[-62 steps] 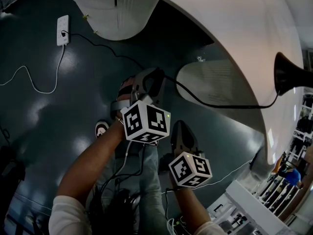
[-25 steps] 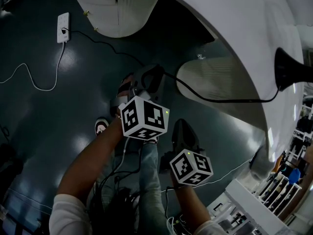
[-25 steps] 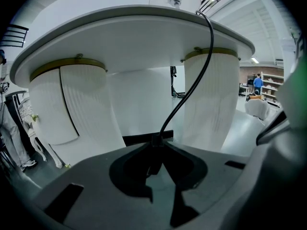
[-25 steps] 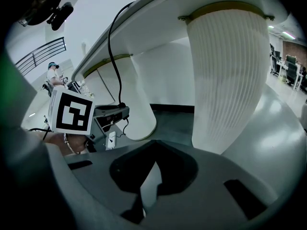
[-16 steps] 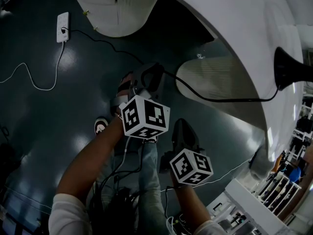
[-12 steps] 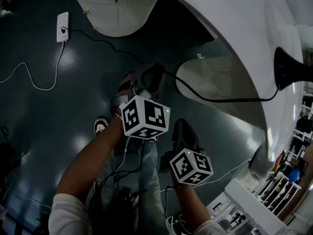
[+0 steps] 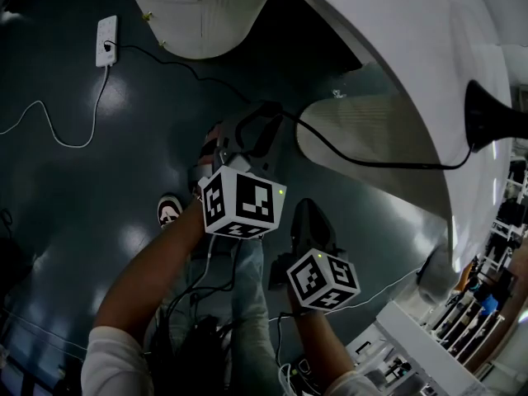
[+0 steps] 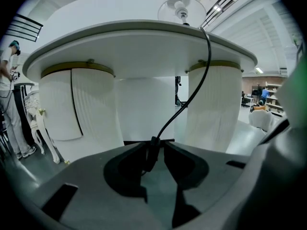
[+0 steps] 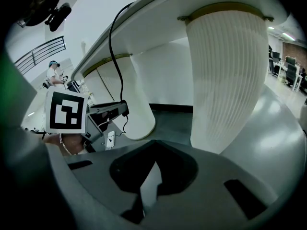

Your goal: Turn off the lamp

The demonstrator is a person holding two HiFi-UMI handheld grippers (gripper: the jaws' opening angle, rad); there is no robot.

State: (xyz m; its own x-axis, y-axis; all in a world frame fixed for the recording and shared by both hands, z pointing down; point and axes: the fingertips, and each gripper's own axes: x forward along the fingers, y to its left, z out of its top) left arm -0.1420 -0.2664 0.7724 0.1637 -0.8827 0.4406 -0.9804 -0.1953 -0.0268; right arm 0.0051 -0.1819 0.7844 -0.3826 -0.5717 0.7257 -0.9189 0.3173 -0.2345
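Note:
The lamp stands at the edge of the white round table; from below, in the left gripper view, the lamp shows above the table's rim. Its black cord hangs down to my left gripper. In the left gripper view the cord's inline switch sits between the jaws of the left gripper, which have just been opening: it lies against the left jaw, with a thin gap to the right one. My right gripper hangs lower and nearer, and in its own view the right gripper is shut on nothing.
Two ribbed white pedestals carry the table. A white power strip and a loose white cable lie on the dark floor. A shoe is below my left arm. A person stands far left.
The left gripper's jaws have parted a little around the cord switch, and that gripper has rolled slightly. The right gripper has kept still.

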